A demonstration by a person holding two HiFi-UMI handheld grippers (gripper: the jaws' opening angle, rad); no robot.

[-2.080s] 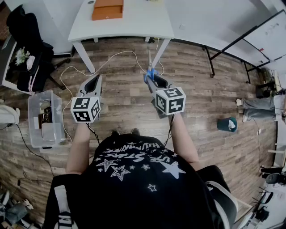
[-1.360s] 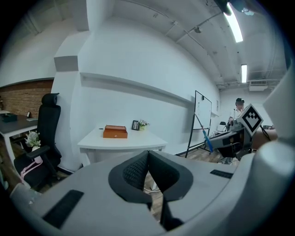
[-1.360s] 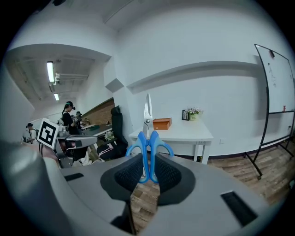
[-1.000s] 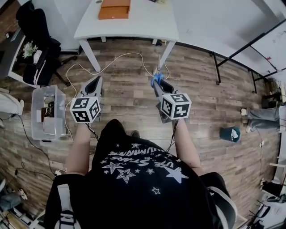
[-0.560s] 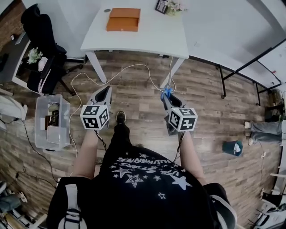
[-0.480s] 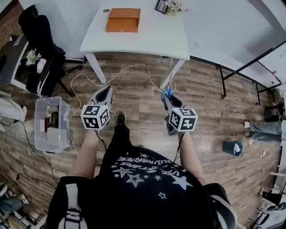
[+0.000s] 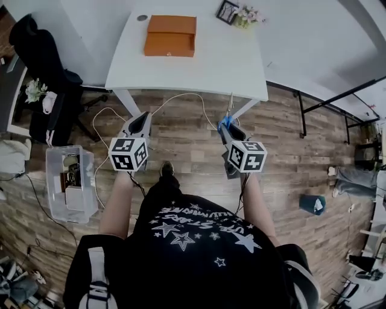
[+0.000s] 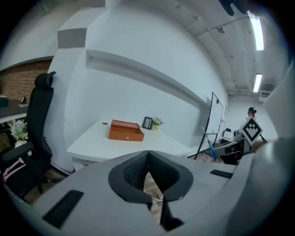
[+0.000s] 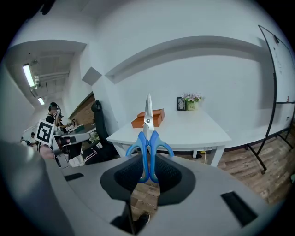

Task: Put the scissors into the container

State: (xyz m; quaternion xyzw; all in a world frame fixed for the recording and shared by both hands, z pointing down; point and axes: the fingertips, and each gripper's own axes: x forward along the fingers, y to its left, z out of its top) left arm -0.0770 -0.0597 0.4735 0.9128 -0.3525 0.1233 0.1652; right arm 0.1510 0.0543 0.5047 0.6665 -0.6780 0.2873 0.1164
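Observation:
Blue-handled scissors (image 9: pixel 148 138) stand blades-up between the jaws of my right gripper (image 9: pixel 148 162), which is shut on their handles. In the head view the scissors (image 7: pixel 226 120) stick out past the right gripper (image 7: pixel 228 127), just short of the white table's front edge. The container is an orange box (image 7: pixel 170 35) lying on the far left part of the table; it also shows ahead as the orange box (image 9: pixel 148 118) and the orange box (image 8: pixel 126 130). My left gripper (image 7: pixel 143 118) is held level beside the right one, and the left gripper (image 8: pixel 148 153) is shut with nothing in it.
The white table (image 7: pixel 235 66) also carries a picture frame (image 7: pixel 227 11) and a small flower pot (image 7: pixel 246 17). A black chair (image 7: pixel 37 57) stands at the left, a clear plastic bin (image 7: pixel 71 184) and a white cable (image 7: pixel 181 96) lie on the wooden floor.
The person has walked toward the table, so it and the orange box show nearer and fuller. Both grippers stay as they were, the right one still holding the scissors.

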